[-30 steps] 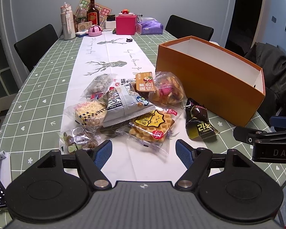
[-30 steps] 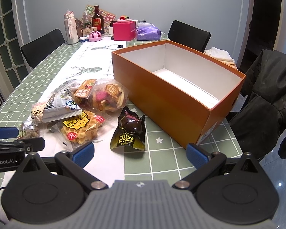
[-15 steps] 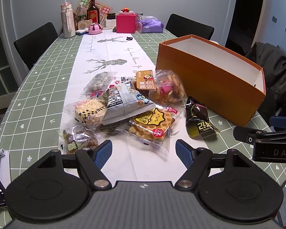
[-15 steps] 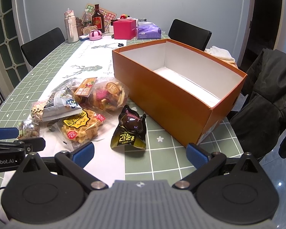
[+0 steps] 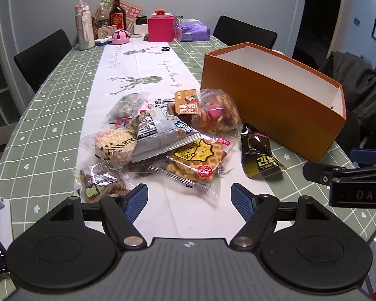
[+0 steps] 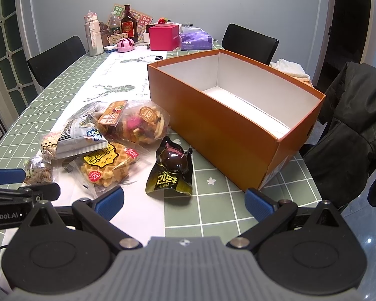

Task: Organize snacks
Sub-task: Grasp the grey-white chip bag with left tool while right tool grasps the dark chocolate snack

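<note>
Left claw: the left claw point(image 5: 189, 198) has its blue-padded jaws set wide apart with nothing between them, above the white runner point(image 5: 143, 75) just short of the snack pile.
Right claw: the right claw point(image 6: 184, 200) is likewise spread and bare, over the near edge of the surface point(image 6: 213, 215).
Snacks: crinkled film packets heaped together — a waffle packet point(image 5: 195, 160) under a grey pouch point(image 5: 160, 133), a puffed-rice bar point(image 5: 112, 143), a nut mix packet point(image 5: 100, 183), a bag of pale round pieces point(image 5: 127, 105) and a dried fruit bag point(image 5: 210, 113).
Dark pouch: a glossy black-and-yellow pouch point(image 6: 171, 170) lies apart from the heap, between it and the box.
Box: an orange cardboard box point(image 6: 220, 130), rectangular, white inside, open-topped and empty — standing beside the pile on the right-hand side.
Surroundings: bottles, a pink box point(image 6: 163, 37) and a purple tissue pack point(image 6: 195, 40) at the far end; black chairs; a dark jacket point(image 6: 351, 130) on the right.
Open room: bare green checked cloth in front of the box.
</note>
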